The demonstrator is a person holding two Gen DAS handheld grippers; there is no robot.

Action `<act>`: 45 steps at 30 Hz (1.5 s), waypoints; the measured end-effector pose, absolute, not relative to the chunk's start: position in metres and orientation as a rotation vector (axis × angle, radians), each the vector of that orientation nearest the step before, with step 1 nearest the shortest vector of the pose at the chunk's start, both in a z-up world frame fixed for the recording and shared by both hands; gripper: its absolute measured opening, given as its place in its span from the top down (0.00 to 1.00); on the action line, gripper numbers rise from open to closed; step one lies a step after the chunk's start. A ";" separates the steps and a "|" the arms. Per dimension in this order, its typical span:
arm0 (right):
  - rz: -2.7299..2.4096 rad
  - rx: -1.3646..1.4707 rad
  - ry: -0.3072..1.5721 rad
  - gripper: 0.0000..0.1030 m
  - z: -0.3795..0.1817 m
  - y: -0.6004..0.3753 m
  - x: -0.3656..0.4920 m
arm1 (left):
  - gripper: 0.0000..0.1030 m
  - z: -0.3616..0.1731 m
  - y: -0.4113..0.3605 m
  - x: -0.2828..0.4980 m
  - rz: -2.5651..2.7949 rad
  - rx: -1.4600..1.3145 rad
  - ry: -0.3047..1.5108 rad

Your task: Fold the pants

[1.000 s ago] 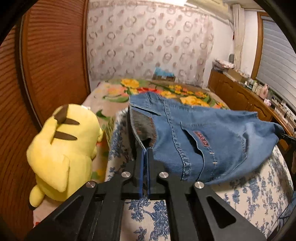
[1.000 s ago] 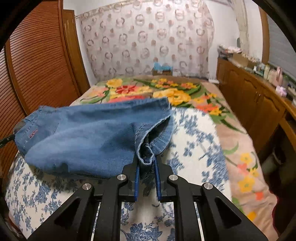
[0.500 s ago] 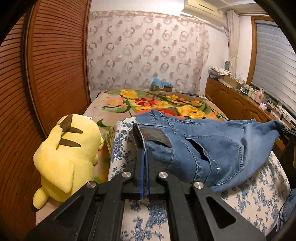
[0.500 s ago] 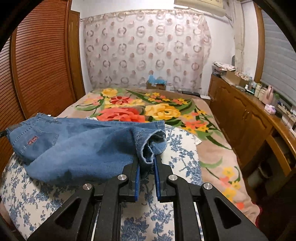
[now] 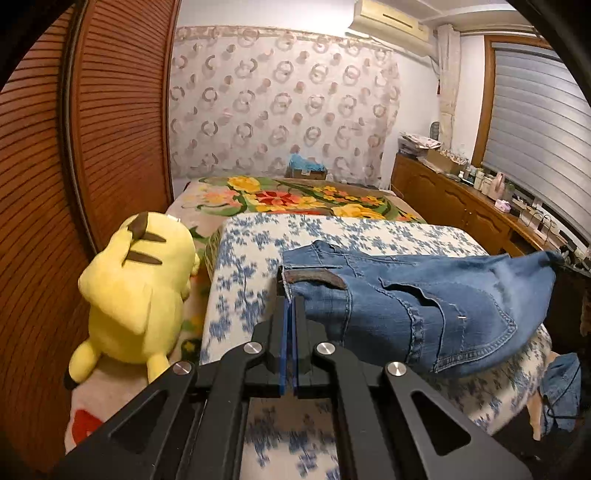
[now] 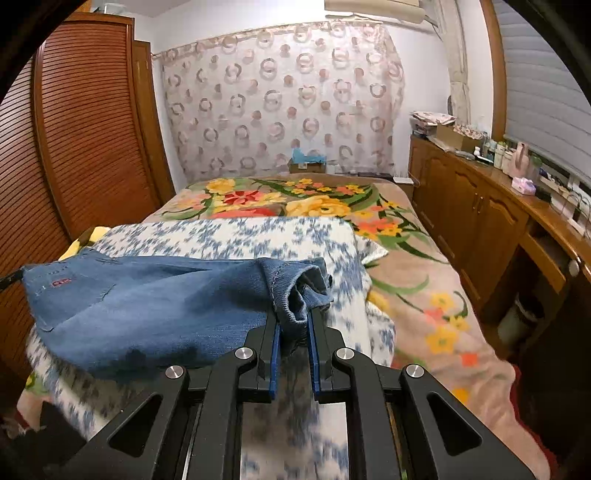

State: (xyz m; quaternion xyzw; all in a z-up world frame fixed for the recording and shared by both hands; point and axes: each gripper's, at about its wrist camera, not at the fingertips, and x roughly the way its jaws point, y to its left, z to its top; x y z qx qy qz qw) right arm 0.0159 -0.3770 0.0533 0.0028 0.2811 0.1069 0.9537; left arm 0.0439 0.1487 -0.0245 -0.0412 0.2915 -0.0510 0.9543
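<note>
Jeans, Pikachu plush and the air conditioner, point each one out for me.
jeans [image 5: 417, 314], left wrist view, back pocket panel.
Pikachu plush [image 5: 136, 291], left wrist view, middle of its back.
air conditioner [image 5: 391, 20], left wrist view, front casing.

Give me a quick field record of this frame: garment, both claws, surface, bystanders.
garment: blue denim pants, stretched between both claws, lifted over the bed
left claw: shut on the waistband end, by the leather patch
right claw: shut on the bunched leg hem
surface: blue-and-white floral cover over a flowered blanket
bystanders: yellow plush toy left of the cover, apart from the pants
fold state: cannot tell
</note>
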 end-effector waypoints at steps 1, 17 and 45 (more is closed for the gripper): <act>0.218 0.012 0.579 0.88 0.053 -0.379 0.011 | 0.98 -0.024 0.146 0.041 -0.103 -0.080 0.595; 0.189 0.095 0.733 0.71 0.014 -0.393 0.028 | 0.50 -0.076 0.129 0.044 -0.090 -0.010 0.769; 0.249 -0.016 0.686 0.98 0.013 -0.366 0.017 | 0.22 -0.064 0.006 0.065 -0.330 0.041 0.726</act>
